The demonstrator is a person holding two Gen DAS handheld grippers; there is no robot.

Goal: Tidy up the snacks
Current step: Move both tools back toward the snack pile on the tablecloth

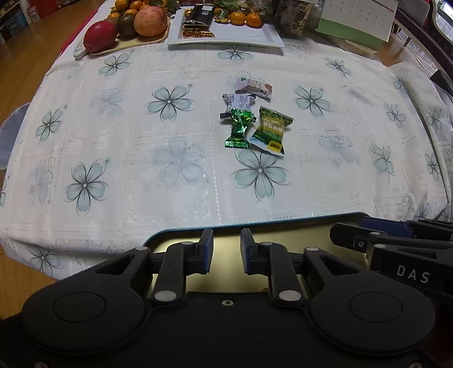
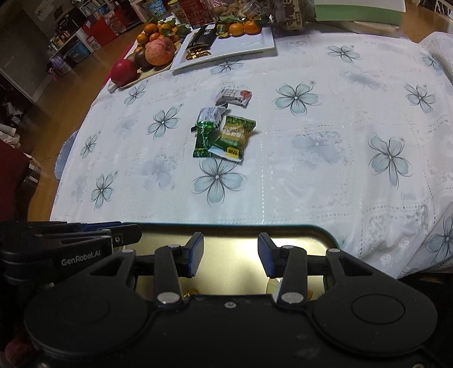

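Several wrapped snacks lie together mid-table on the flowered cloth: a shiny green candy (image 1: 238, 128) (image 2: 204, 138), a green-yellow packet (image 1: 271, 130) (image 2: 233, 136), a white-blue packet (image 1: 237, 103) (image 2: 211, 115) and a pale packet with red print (image 1: 254, 87) (image 2: 234, 96). A gold tin tray with a teal rim (image 1: 283, 219) (image 2: 235, 226) sits at the near edge, under both grippers. My left gripper (image 1: 226, 250) is open and empty. My right gripper (image 2: 230, 253) is open and empty; small wrapped pieces (image 2: 189, 291) show in the tray beneath it.
At the far edge stand a fruit board with apples (image 1: 124, 28) (image 2: 147, 56), a white plate (image 1: 254, 36) (image 2: 249, 42) holding dark packets, gold candies and tangerines, and a calendar (image 1: 356, 19). The right gripper's body shows in the left wrist view (image 1: 396, 243).
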